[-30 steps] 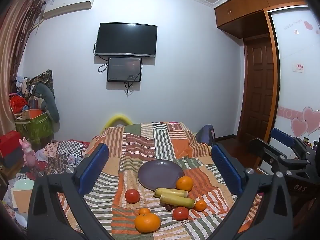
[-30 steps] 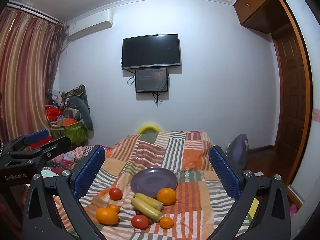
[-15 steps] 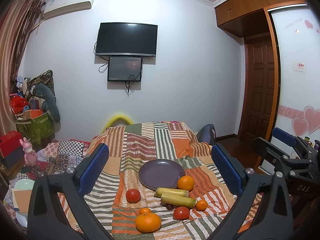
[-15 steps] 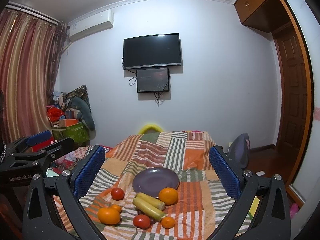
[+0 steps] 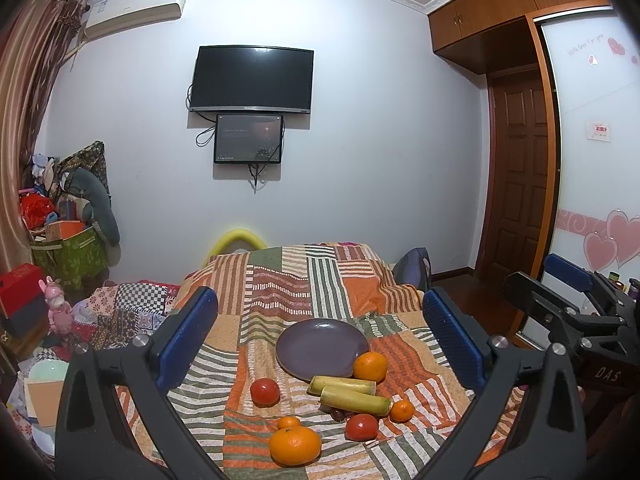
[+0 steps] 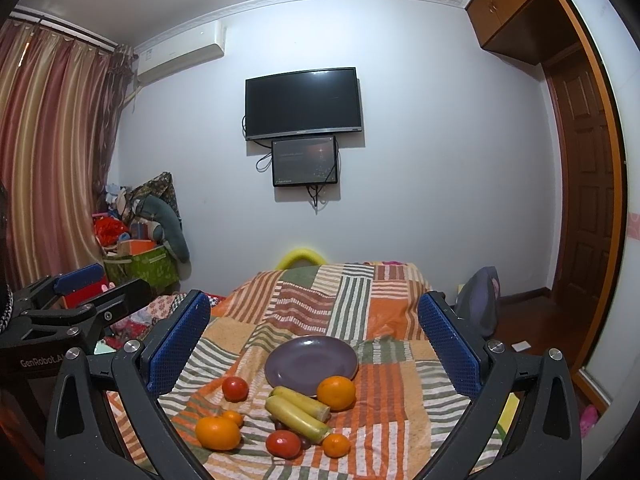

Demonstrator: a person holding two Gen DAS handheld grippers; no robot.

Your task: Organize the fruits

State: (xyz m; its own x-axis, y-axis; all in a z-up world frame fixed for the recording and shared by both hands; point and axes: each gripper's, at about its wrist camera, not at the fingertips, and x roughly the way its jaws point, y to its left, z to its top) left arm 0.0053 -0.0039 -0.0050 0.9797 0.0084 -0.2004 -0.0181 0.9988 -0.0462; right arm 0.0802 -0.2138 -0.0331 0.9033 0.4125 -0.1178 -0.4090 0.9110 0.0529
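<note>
Both grippers hang above the near end of a table under a striped cloth [image 5: 280, 292], each spread wide and holding nothing. The left gripper [image 5: 320, 336] frames the fruit; the right gripper [image 6: 314, 338] does the same, and its side shows at 3 o'clock in the left view.

The purple plate [image 5: 320, 344] lies bare at the centre. At its 4 o'clock rim sits an orange [image 5: 370, 366], touching or overlapping it. Two yellow-green stalks [image 5: 352, 394] lie side by side just below. A tomato [image 5: 265, 392] sits at 8 o'clock, apart. A small dark thing under the stalks is too hidden to name. The near table edge is cut off.
</note>
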